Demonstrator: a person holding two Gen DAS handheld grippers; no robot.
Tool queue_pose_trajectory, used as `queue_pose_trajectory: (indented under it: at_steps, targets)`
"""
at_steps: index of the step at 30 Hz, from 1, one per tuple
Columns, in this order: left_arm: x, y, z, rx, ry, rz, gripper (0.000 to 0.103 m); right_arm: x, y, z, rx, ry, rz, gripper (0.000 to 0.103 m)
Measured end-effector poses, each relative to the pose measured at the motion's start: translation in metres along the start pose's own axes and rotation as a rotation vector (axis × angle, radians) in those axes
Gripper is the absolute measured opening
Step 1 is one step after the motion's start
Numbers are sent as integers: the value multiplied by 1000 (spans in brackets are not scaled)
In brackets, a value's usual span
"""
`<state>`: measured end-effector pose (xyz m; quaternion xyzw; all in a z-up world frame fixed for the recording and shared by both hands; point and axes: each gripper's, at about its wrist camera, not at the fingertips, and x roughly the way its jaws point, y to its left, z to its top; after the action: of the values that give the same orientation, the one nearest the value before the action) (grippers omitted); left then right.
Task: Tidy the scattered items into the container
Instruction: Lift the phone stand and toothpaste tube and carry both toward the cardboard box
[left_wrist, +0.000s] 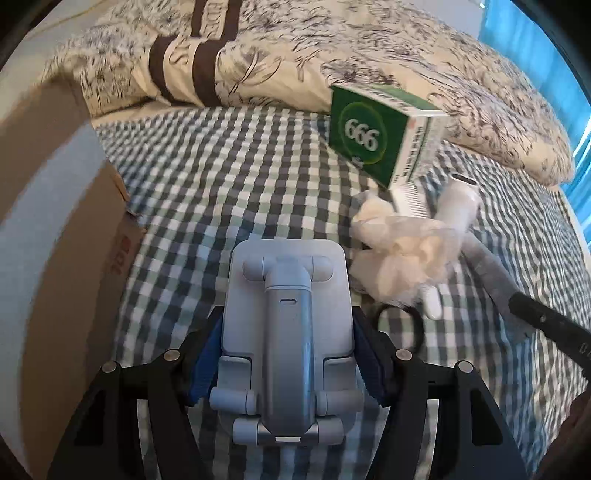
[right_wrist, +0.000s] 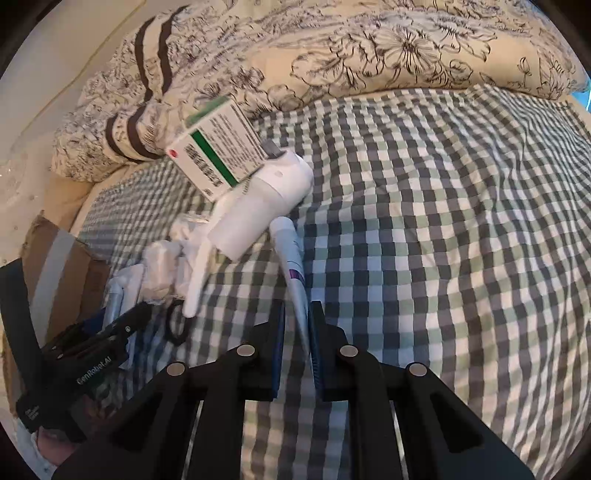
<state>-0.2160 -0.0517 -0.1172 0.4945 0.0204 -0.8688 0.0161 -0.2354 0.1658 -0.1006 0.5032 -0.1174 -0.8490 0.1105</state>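
Note:
In the left wrist view my left gripper (left_wrist: 290, 354) is shut on a pale grey folding phone stand (left_wrist: 288, 306), its blue pads pressing both sides. In the right wrist view my right gripper (right_wrist: 297, 317) is shut on the flat end of a white tube with a purple label (right_wrist: 290, 258). A green and white box marked 999 (left_wrist: 369, 129) lies on a white comb (left_wrist: 410, 195) and a white hand-held device with a handle (right_wrist: 266, 199). A crumpled white bag (left_wrist: 399, 254) and a black hair tie (left_wrist: 402, 325) lie close by. The cardboard box (left_wrist: 55, 258) stands at the left.
Everything lies on a bed with a green, grey and white checked sheet (right_wrist: 443, 240). A cream quilt with dark flower print (right_wrist: 388, 48) is bunched along the far side. A blue curtain (left_wrist: 535, 40) hangs at the far right.

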Motion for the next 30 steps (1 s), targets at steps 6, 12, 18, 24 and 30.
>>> queue_pose_trajectory:
  at_steps: [6,12,18,24,30]
  targets:
    - [-35,-12,2,28,-43,-6,66,-29,17,-6,-28,-23,37,1]
    - [-68,-12,0,30,-76,-14,66,-52,30,-16,-59,-27,20,1]
    - [-84,-8,-7,29,-96,-8,66,-19,23,5,-58,-9,-5,77]
    - [-89,-6,-6,38,-96,-11,66,44,27,33,-80,97,-91,44]
    - [-84,-5,-1,42,-103,-13,66,57,32,25,-111,100,-145,28]
